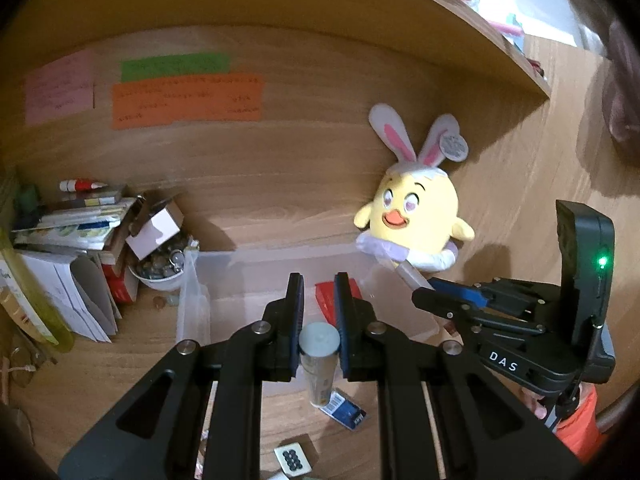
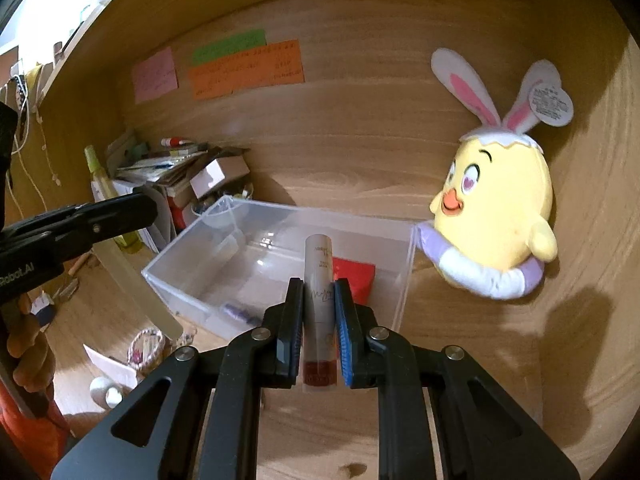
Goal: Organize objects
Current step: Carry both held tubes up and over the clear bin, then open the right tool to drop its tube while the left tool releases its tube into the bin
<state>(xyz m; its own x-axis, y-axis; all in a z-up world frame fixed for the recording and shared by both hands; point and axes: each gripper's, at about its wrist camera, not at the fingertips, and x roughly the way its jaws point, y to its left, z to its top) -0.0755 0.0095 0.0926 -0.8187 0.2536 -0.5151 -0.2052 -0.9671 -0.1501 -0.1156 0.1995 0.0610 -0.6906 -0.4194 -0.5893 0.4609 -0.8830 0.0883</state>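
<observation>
My left gripper (image 1: pixel 319 286) is shut on an upright bottle with a grey cap (image 1: pixel 319 346), held above the desk in front of the clear plastic box (image 1: pixel 192 300). My right gripper (image 2: pixel 319 290) is shut on a slim pale tube with a dark red end (image 2: pixel 318 280), pointing forward over the clear box (image 2: pixel 400 304). In the left wrist view the right gripper (image 1: pixel 448 294) holds the tube (image 1: pixel 410 274) at the box's right side. The box holds a red packet (image 2: pixel 354 276) and a small purple item (image 2: pixel 238 312).
A yellow chick plush with bunny ears (image 2: pixel 496 208) leans on the back wall right of the box. A stack of books and papers (image 1: pixel 76 232), a small open carton (image 1: pixel 154 228) and a bowl of small items (image 1: pixel 160 272) stand at the left. Loose packets (image 1: pixel 346 408) lie on the desk.
</observation>
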